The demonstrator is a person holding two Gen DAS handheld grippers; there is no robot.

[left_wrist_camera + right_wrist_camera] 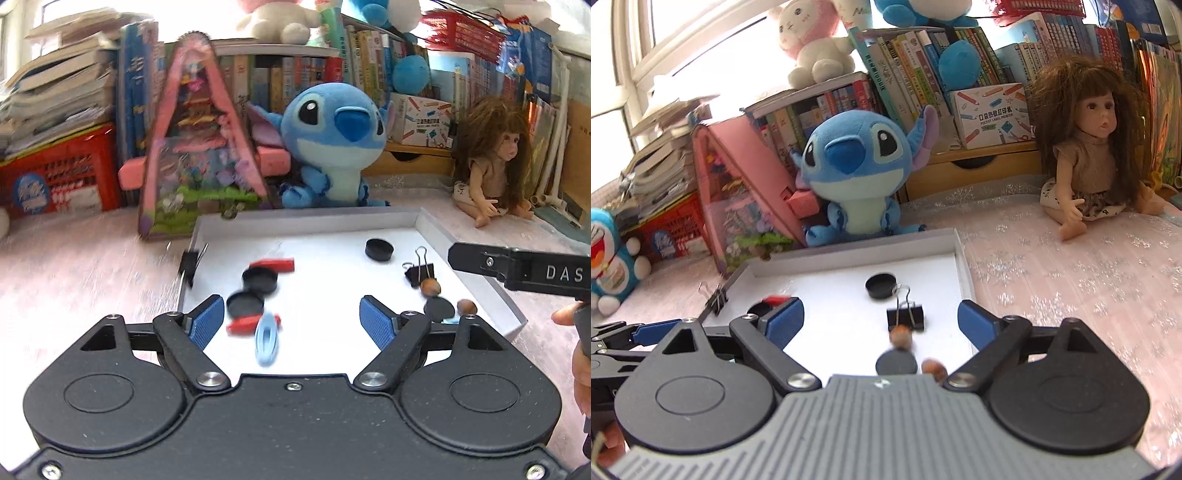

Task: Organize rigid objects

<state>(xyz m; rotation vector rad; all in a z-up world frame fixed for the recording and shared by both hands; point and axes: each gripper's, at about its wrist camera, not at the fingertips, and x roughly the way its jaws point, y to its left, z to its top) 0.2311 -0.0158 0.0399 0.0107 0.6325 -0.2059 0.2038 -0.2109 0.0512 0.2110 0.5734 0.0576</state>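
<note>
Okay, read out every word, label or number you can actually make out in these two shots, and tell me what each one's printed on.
"DAS": white letters on the right gripper's black finger, cut off at the picture's edge.
"POCKET LABEL PRINTER": on the white box on the wooden drawer unit; the characters above it are too small to quote.
Book spines and the red crate's sticker: too blurred to read.
</note>
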